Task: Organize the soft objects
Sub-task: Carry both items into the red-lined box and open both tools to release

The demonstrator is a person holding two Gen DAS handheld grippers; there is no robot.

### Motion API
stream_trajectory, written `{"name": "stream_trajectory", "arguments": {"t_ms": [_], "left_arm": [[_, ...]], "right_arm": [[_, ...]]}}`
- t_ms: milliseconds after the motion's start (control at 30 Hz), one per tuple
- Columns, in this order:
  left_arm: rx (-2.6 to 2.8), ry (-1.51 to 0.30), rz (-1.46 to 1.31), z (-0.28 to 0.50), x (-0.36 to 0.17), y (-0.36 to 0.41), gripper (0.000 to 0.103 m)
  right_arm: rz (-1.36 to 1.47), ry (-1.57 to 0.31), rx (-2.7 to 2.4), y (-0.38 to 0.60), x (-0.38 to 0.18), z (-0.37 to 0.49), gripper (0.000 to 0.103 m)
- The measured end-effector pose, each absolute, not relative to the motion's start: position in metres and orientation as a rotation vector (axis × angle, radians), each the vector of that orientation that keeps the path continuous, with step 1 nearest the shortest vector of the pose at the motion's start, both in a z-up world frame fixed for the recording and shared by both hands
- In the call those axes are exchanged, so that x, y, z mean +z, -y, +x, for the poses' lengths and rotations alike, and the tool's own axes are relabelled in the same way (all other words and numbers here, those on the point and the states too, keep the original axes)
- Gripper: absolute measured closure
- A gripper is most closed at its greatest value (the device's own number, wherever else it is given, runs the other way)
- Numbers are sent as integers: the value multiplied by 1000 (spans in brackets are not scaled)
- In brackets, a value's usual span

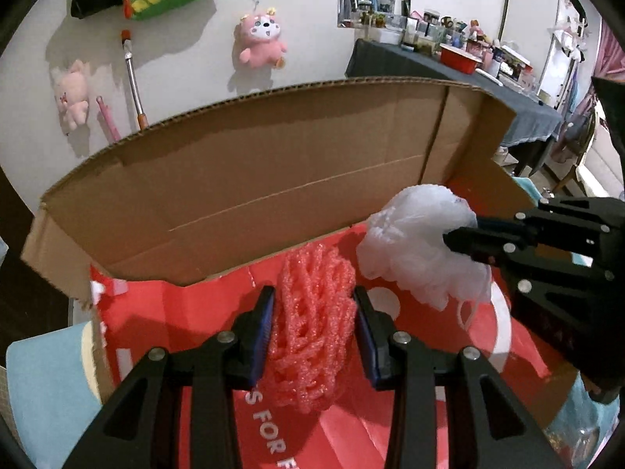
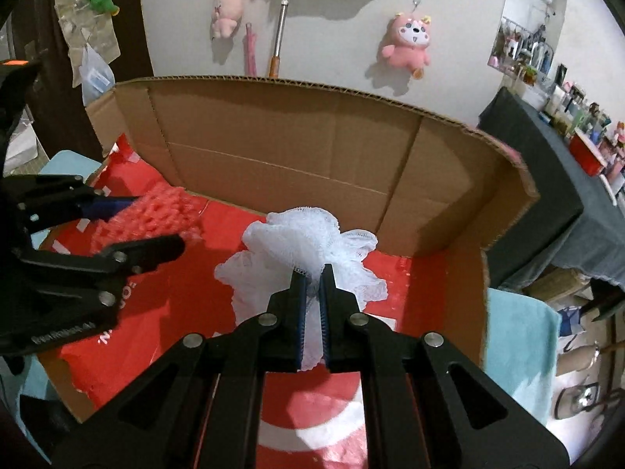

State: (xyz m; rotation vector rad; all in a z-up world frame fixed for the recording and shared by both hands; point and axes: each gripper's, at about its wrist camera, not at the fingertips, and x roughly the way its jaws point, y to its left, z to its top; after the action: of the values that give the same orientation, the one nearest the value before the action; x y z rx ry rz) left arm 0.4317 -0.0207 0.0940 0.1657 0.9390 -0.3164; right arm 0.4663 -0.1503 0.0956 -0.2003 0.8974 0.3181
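Observation:
My left gripper (image 1: 314, 303) is shut on a pink foam net (image 1: 312, 328) and holds it over the red floor of an open cardboard box (image 1: 242, 179). It also shows at the left of the right wrist view (image 2: 156, 222), with the pink foam net (image 2: 152, 215) between its fingers. My right gripper (image 2: 312, 277) is shut on a white mesh bath puff (image 2: 297, 242), held above the box floor to the right of the pink net. It also shows in the left wrist view (image 1: 461, 242), gripping the white puff (image 1: 414, 246).
The box's tall back wall (image 2: 297, 156) and right flap (image 2: 504, 195) stand ahead. Pink plush toys (image 1: 261, 39) hang on the wall behind. A cluttered dark-clothed table (image 1: 449, 74) is at the right. Light blue cloth (image 2: 519, 336) lies under the box.

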Motion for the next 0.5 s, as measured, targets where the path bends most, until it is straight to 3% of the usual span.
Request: {"name": "stream_trajectory", "arguments": {"t_ms": [500], "left_arm": [[-288, -956, 97, 443, 73, 10, 56]], "right_arm": [[-108, -972, 383, 149, 76, 479, 94]]}}
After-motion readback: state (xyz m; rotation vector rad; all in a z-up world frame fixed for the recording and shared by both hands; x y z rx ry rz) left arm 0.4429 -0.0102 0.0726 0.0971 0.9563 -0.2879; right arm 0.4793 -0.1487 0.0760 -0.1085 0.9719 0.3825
